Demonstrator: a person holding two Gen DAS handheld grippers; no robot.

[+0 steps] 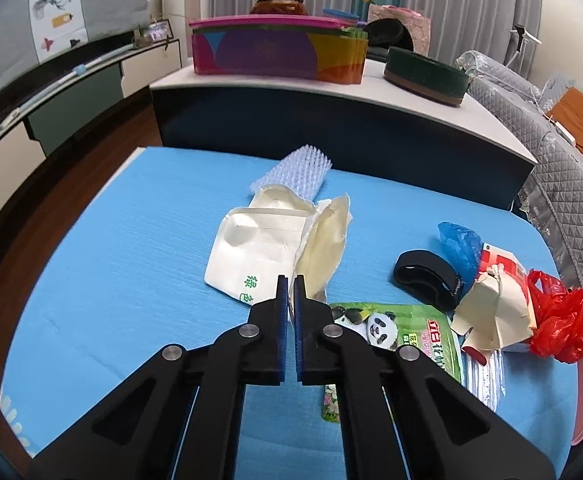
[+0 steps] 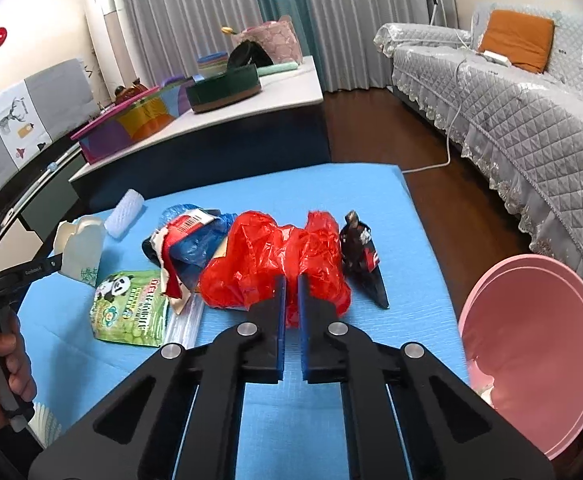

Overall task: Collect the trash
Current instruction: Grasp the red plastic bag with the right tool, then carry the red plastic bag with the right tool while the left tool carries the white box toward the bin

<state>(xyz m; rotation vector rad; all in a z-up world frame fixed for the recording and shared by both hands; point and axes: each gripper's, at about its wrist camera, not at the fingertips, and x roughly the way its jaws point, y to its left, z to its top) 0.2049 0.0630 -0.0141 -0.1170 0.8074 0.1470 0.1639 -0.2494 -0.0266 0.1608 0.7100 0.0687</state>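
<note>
Trash lies on a blue table (image 1: 111,240). My left gripper (image 1: 290,280) is shut on the edge of a cream paper wrapper (image 1: 323,244), beside a white carton (image 1: 251,252); the same carton (image 2: 81,246) shows at the left gripper's tip in the right wrist view. My right gripper (image 2: 291,280) is shut on a crumpled red plastic bag (image 2: 275,264). A green panda pouch (image 2: 131,308), a blue bag (image 2: 195,244) and a dark wrapper (image 2: 363,260) lie around it. The red bag (image 1: 559,316) shows at the right in the left wrist view.
A pink bin (image 2: 539,352) stands at the table's right edge. A clear spiky brush (image 1: 291,172) and a black band (image 1: 427,276) lie on the table. A low white table (image 1: 331,80) with boxes stands behind; a grey sofa (image 2: 511,112) is to the right.
</note>
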